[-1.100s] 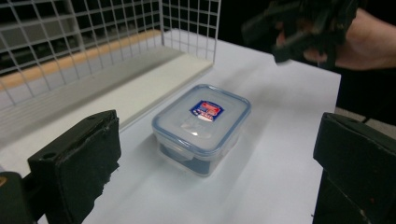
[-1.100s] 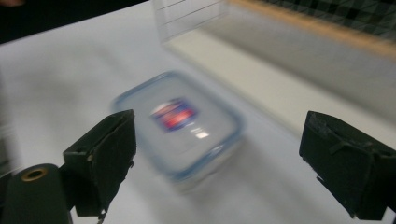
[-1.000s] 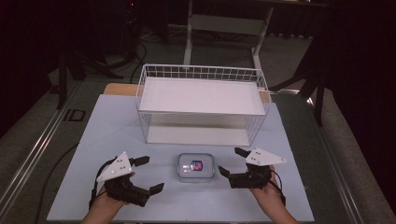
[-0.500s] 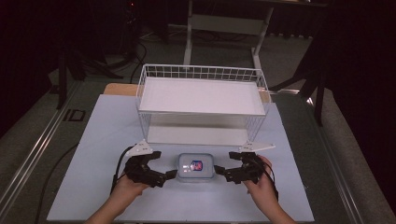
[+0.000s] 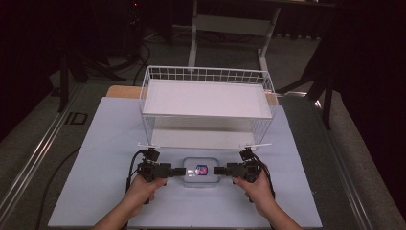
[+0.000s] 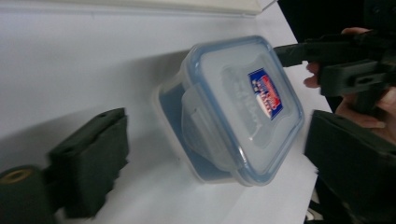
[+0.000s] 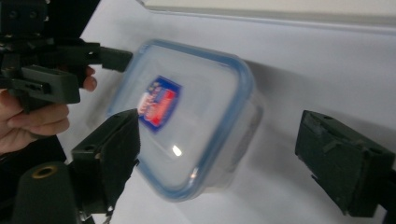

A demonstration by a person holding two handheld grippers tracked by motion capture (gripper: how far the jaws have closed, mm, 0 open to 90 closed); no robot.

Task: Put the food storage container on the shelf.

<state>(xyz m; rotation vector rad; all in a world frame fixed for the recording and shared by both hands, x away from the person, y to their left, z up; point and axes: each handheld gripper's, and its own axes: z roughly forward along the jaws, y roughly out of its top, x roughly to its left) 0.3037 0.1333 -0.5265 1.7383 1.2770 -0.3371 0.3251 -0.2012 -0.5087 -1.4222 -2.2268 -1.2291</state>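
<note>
A small clear food container [image 5: 200, 172] with a blue-rimmed lid and a red and blue label lies on the white table near the front middle. My left gripper [image 5: 178, 171] points at its left end and my right gripper [image 5: 219, 170] at its right end. In the left gripper view the container [image 6: 233, 107] sits between the two wide-apart black jaws of the left gripper [image 6: 215, 123], which is open. In the right gripper view the right gripper [image 7: 217, 121] is also open, with the container [image 7: 187, 116] between its jaws. Neither gripper squeezes the box.
A white wire basket [image 5: 206, 76] with a white board on top stands just behind the container. The white table sheet [image 5: 105, 143] spreads to both sides. Dark floor, cables and stand legs lie beyond the table's far edge.
Both grippers have moved inward from the table's front corners to the container's two ends and have turned to face each other. The container has not moved.
</note>
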